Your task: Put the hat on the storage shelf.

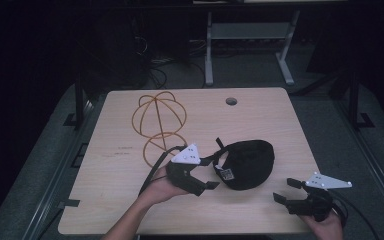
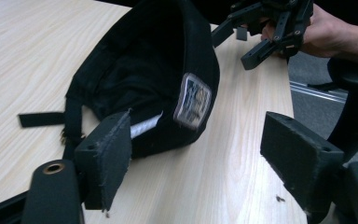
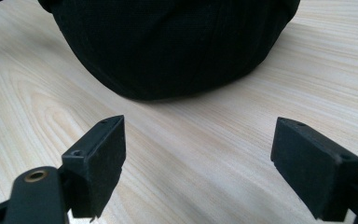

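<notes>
A black cap (image 1: pixel 250 161) lies on the wooden table (image 1: pixel 130 200), right of centre, with its opening turned toward my left gripper (image 1: pixel 207 187). That gripper is open just left of the cap's edge. In the left gripper view the cap (image 2: pixel 158 70) shows its inside, a sticker label (image 2: pixel 193 100) and a strap (image 2: pixel 42 119); the left gripper (image 2: pixel 200 154) holds nothing. My right gripper (image 1: pixel 286 190) is open near the table's front right, a short way from the cap. In the right gripper view the cap's crown (image 3: pixel 172 42) sits ahead of the open gripper (image 3: pixel 198 158).
A yellow wire hat stand (image 1: pixel 159 122) stands at the table's back left. A round cable hole (image 1: pixel 231 101) is near the far edge. The right gripper (image 2: pixel 261 32), held by a hand, appears beyond the cap in the left gripper view. A grey desk frame (image 1: pixel 250 32) stands behind.
</notes>
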